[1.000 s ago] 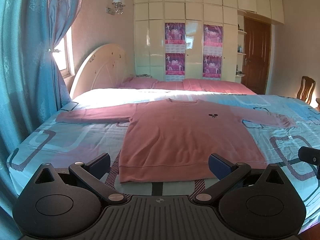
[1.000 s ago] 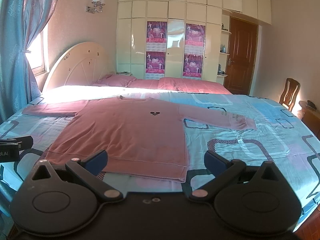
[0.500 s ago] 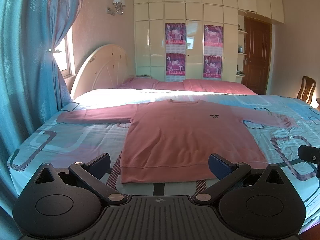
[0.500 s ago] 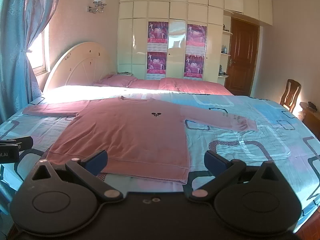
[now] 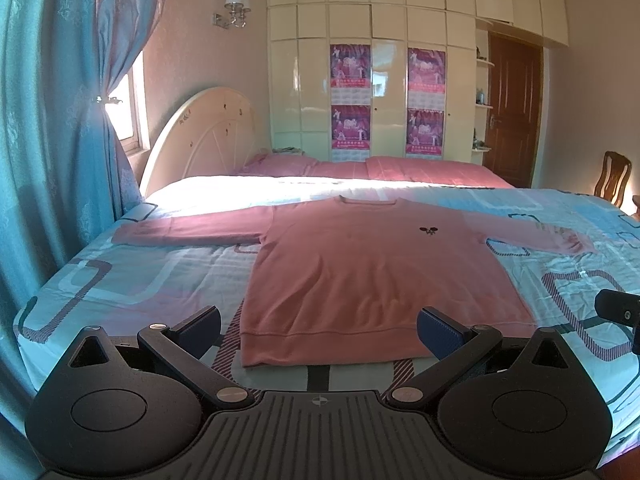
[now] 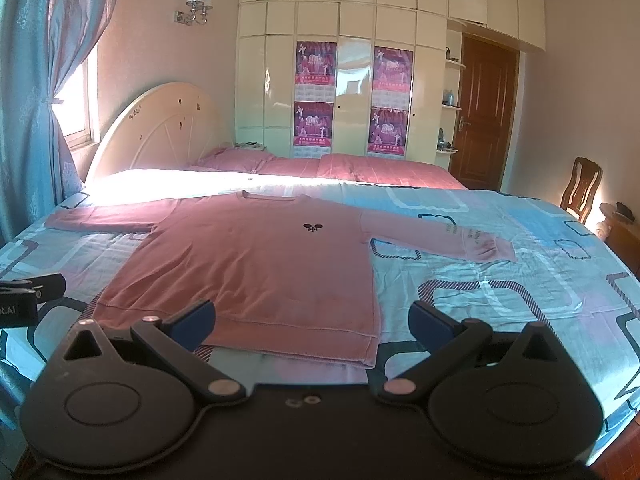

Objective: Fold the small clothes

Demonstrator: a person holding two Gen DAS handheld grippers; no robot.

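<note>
- Little movement is noted since the earlier frames: in both wrist views the sweater (image 5: 372, 276) has drifted very slightly in frame, so a small drift of both grippers is inferred; nothing on the bed (image 5: 120, 280) has been disturbed.
- The sweater is laid flat and face up on the patterned sheet, hem (image 5: 332, 344) nearest, collar towards the headboard (image 5: 204, 132), both sleeves spread out sideways.
- The left sleeve (image 5: 192, 230) is stretched straight; the right sleeve (image 6: 448, 236) is angled slightly, its cuff bunched a little.
- The left gripper (image 5: 318, 330) is held above the near bed edge, jaws spread wide, nothing between them; the hem's left part is framed in the gap.
- The right gripper (image 6: 312, 326) is likewise held wide apart and empty, with the hem's right corner (image 6: 368, 354) framed between its fingers.
- No fold has been made yet; the task is judged to be at its very start.
- A descent onto the hem corners or sleeves is judged the likely next need; thin fabric may be hard to pinch without catching the sheet.
</note>
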